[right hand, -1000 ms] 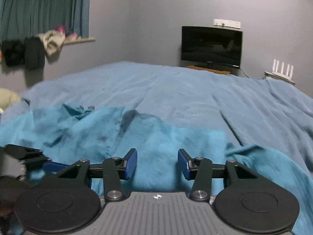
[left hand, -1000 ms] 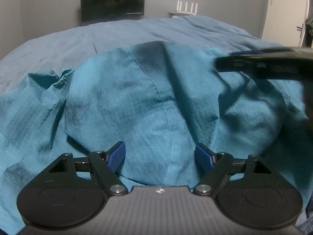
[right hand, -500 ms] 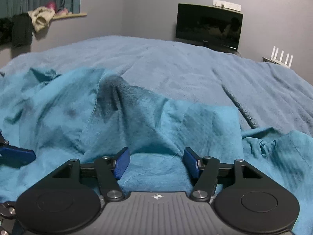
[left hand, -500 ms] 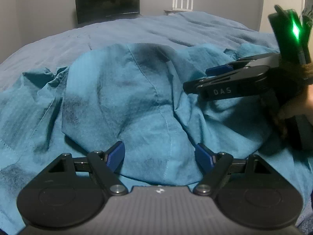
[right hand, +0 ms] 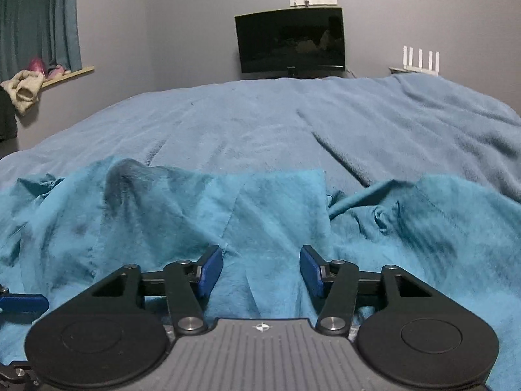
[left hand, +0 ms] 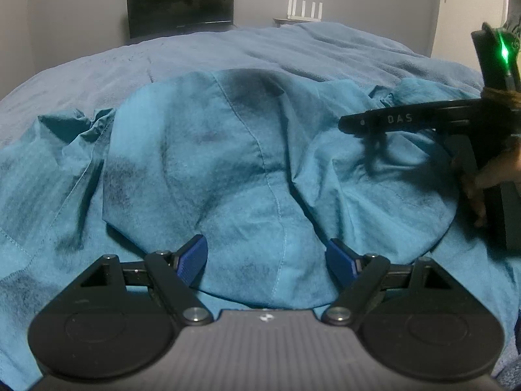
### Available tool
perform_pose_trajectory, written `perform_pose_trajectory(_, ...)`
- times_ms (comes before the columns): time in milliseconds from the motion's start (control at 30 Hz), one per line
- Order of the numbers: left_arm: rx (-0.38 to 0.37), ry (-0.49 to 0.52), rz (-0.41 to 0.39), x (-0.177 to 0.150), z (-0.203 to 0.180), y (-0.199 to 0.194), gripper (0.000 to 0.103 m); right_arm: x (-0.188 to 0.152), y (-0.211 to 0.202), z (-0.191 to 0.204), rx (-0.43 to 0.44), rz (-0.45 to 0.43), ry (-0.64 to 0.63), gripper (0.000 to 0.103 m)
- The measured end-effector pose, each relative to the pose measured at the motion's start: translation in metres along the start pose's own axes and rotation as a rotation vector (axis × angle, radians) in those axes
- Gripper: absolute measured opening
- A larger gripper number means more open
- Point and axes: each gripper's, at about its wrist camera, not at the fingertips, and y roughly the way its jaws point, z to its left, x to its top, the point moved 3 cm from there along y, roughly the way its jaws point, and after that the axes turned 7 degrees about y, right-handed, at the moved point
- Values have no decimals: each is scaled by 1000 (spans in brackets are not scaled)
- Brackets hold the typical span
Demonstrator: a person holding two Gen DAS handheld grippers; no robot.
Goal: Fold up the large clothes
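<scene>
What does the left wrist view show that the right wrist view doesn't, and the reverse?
Left wrist only: the right gripper side-on over the garment, the hand holding it, a green light and a door.
Right wrist only: the curtain, the shelf with clothes, the garment's straight edge and its own jaws, which have just been closing.
Both: garment, blanket, screen, router.

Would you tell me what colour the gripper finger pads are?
Dark blue pads, clearest in the right wrist view.

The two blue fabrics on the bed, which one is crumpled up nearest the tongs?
The brighter teal garment, bunched in folds right under both tongs; the duller blue blanket lies spread flat beyond it.
</scene>
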Motion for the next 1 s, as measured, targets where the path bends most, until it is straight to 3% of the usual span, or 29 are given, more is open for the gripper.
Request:
perform_pose_trajectory(133, 6, 9, -8, -2, -1, -1, 81, -5, -4, -11, 16, -1, 27, 55)
perform_pose_trajectory(267, 19, 11, -25, -5, 0, -3, 84, -2, -22, -13, 35, -1, 78, 63)
perform_pose_trajectory(333, 25, 0, -31, -7, 1, -5, 86, 0, -46, -18, 50, -13, 150, 75)
perform_pose_trajectory(400, 28, -11, -37, -9, 2, -9, 86, -1, -78, -22, 72, -8, 208, 79)
perform_pose_trajectory(600, 83, 39, -91, -9, -15, -39, 86, -28, -164, -37, 68, 81, 305, 85)
perform_pose_trajectory(700, 30, 80, -129, -7, -33, -66, 86, -47, -204, -37, 60, 99, 322, 87)
perform_pose_trajectory(767, -12, 120, -108, -10, -48, -78, 86, -54, -225, -36, 31, 92, 303, 92)
perform_pose_trajectory(867, -9, 214, -25, -18, -67, -79, 86, -63, -249, -38, 0, 104, 319, 97)
perform_pose_trajectory(1000, -20, 151, 104, -31, -60, -58, 86, -75, -267, -49, -2, 144, 400, 97)
